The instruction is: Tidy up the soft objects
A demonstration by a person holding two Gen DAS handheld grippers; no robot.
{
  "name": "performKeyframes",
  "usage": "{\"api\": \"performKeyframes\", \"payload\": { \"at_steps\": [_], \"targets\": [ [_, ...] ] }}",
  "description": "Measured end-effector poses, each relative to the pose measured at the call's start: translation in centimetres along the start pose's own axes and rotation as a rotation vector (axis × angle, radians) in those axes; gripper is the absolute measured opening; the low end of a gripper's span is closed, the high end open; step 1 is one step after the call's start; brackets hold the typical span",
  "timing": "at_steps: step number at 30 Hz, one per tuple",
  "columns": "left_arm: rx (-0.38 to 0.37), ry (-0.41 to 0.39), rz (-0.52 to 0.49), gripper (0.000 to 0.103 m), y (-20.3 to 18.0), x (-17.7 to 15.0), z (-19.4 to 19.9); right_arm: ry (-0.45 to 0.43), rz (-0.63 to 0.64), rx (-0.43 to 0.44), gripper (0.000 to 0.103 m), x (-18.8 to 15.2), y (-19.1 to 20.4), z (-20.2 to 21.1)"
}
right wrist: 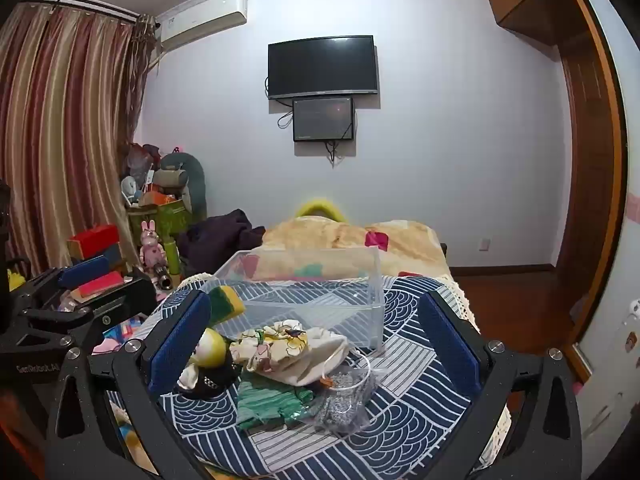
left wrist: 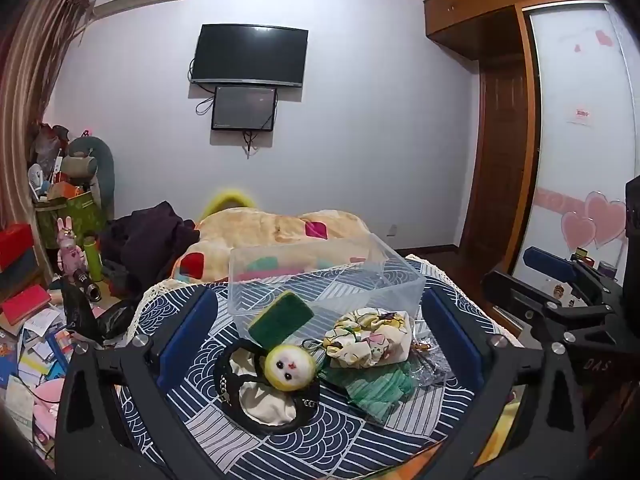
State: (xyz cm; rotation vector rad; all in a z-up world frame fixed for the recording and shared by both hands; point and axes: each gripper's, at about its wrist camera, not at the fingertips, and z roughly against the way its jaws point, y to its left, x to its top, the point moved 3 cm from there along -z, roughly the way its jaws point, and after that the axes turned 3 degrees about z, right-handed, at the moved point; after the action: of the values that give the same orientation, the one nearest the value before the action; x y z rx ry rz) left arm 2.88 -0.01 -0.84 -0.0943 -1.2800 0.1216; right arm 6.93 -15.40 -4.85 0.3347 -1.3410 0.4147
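A clear plastic box (left wrist: 396,276) (right wrist: 372,304) stands empty on a blue-and-white patterned cloth (left wrist: 328,436) (right wrist: 404,412). In front of it lie a green-and-yellow sponge (left wrist: 282,316) (right wrist: 222,302), a yellow round plush face (left wrist: 290,368) (right wrist: 212,346) on a black-and-white pouch (left wrist: 262,400), a floral scrunchie (left wrist: 364,338) (right wrist: 276,338) on a cream bag (right wrist: 316,356), a green cloth (left wrist: 378,390) (right wrist: 268,402) and a clear bag of grey bits (right wrist: 344,400). My left gripper (left wrist: 320,328) is open, its fingers either side of the pile. My right gripper (right wrist: 316,344) is open likewise.
A bed with a beige patterned blanket (left wrist: 280,228) (right wrist: 352,236) lies behind the box. Clutter of books, boxes and toys (left wrist: 44,312) fills the floor at left. A wardrobe (left wrist: 504,120) stands at right. Each gripper shows at the edge of the other's view.
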Motion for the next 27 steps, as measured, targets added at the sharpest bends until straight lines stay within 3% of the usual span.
{"api": "performKeyframes", "payload": {
  "at_steps": [27],
  "targets": [
    [-0.013,-0.017,-0.012,0.103,-0.4,0.0,0.5,-0.008,-0.003,0.004,0.103,0.5,0.1,0.7]
  ]
}}
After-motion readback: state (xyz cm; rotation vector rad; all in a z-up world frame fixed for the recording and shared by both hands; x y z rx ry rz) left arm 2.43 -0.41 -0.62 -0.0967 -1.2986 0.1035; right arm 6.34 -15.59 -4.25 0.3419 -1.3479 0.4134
